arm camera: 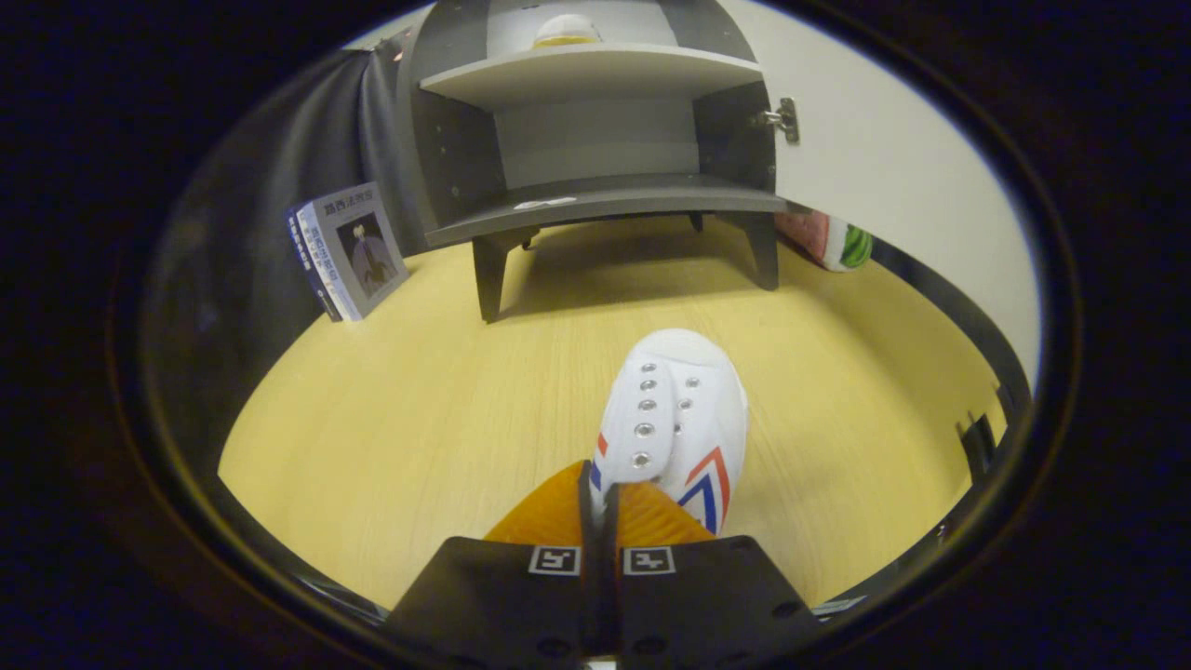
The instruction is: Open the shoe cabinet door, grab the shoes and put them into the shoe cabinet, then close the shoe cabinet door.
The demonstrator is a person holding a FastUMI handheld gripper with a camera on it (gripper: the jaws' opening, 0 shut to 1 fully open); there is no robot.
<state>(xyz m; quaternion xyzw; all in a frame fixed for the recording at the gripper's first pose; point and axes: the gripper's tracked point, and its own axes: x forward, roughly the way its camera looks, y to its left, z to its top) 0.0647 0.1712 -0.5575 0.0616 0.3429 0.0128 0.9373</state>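
White with red and blue stripes, the shoe (675,419) hung just ahead of the gripper (598,484), whose fingers were pressed almost together on the edge of its orange inside — toe pointing toward the shoe cabinet (595,140). The cabinet stood open beyond, on the wooden table (391,419); another shoe (566,30) sat on its upper shelf. A book (349,247) leaned beside it.
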